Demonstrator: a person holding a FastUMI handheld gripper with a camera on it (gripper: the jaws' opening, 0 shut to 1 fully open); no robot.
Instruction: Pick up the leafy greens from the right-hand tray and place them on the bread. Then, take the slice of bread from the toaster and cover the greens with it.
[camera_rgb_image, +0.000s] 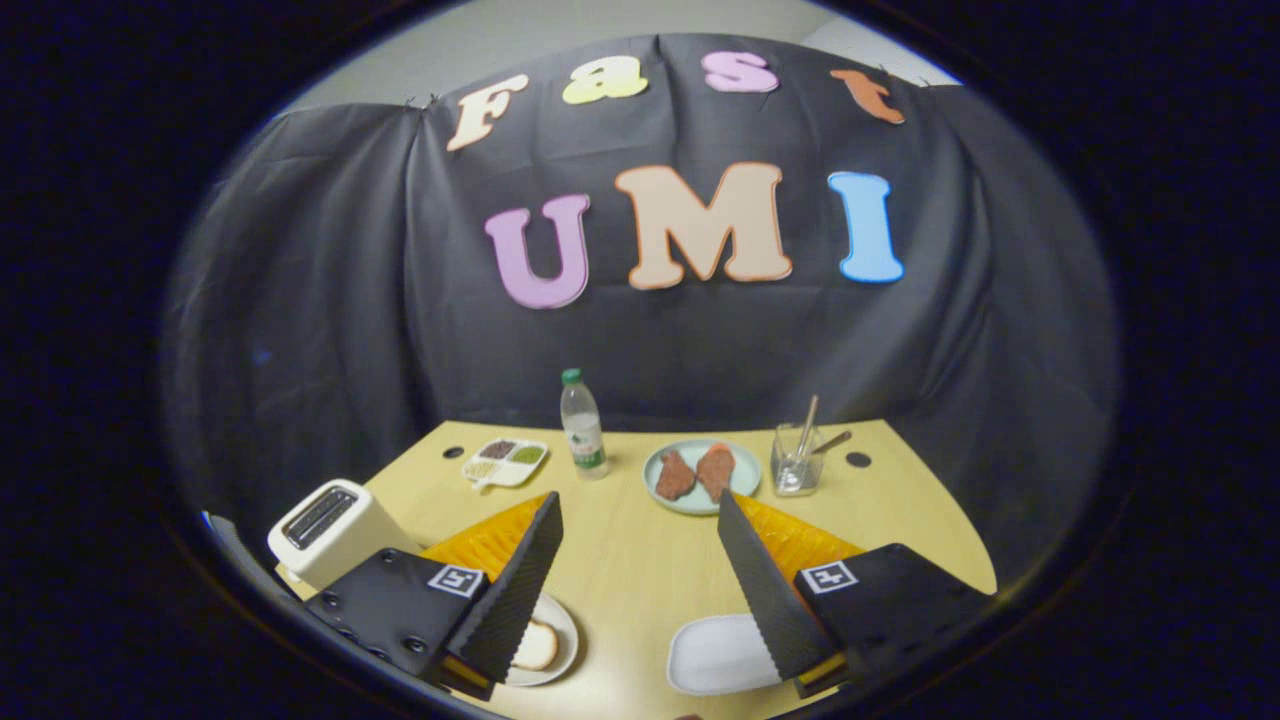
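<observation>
fingers (640, 520) wide apart and empty above one bread slice (537, 646), one white tray (715, 655), one toaster (335, 528)

The left finger (520, 585) covers part of the plate (560, 640) and its bread (535, 648). The right finger (765, 590) hides one side of the tray (715, 655), so its contents cannot be told. The divided dish (505, 462) holds bits too small to name.
</observation>
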